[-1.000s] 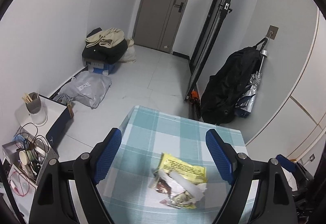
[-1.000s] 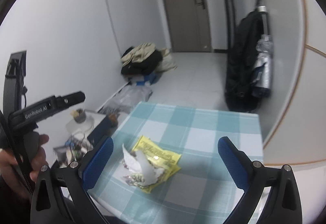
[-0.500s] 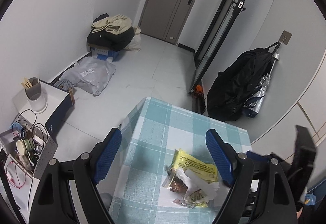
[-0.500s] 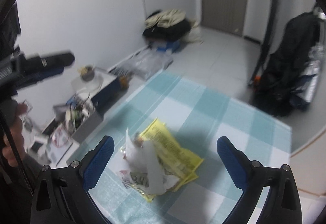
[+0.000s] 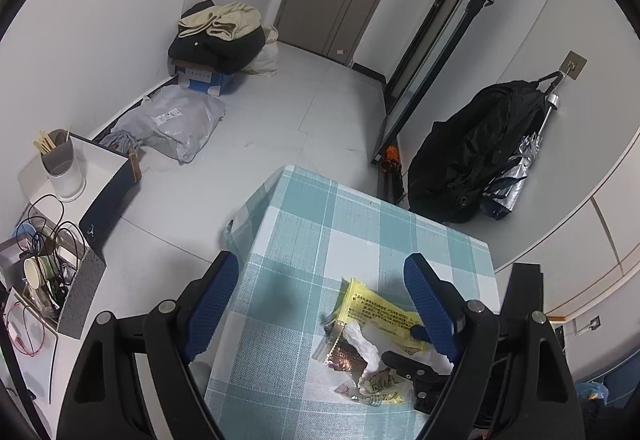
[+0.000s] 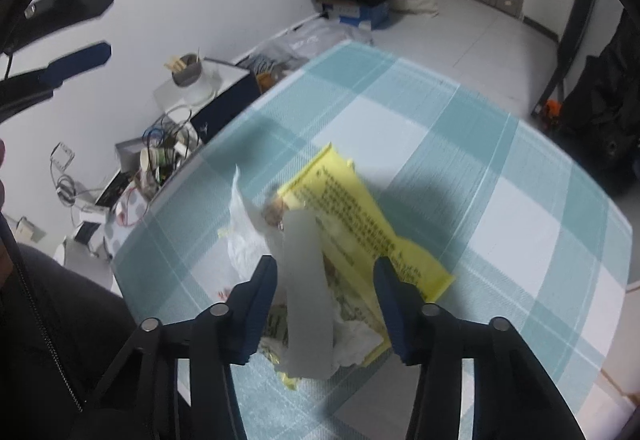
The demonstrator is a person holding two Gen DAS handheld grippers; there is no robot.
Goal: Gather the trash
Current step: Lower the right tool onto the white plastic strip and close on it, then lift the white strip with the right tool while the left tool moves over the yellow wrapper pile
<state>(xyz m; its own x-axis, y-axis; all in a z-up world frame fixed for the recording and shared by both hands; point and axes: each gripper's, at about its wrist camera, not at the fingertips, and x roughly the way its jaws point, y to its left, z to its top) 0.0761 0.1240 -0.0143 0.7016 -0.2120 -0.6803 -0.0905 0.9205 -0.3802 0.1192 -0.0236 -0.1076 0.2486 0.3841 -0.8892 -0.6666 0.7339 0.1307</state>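
Now the right gripper (image 6: 325, 280) is closing, pointed steeply down over the trash pile (image 6: 320, 252). A pale translucent strip (image 6: 306, 280) stands up between its blue fingers (image 6: 262, 296), with a gap left on each side, so nothing is pinched yet. Just beyond the tips lies the yellow wrapper (image 6: 352, 208), with crumpled white plastic to the left of the strip and printed foil scraps beneath it. All of it rests on the checked tablecloth (image 6: 480, 168).

By my reading the step in hand is the first grab at the pile. What it calls for next is for the jaws to finish closing on the strip and whatever lies beneath, then lift without dragging the cloth.

Over on the other side, the left gripper (image 5: 320, 304) hangs wide open and empty, with the pile (image 5: 372, 344) low between its fingers and nearer the right one.

Against a second ago, the right gripper has dropped from well above the table to right over the pile, and its jaws have narrowed from full spread. The left one has shifted only slightly, its opening unchanged, and the pile has kept its place on the cloth.
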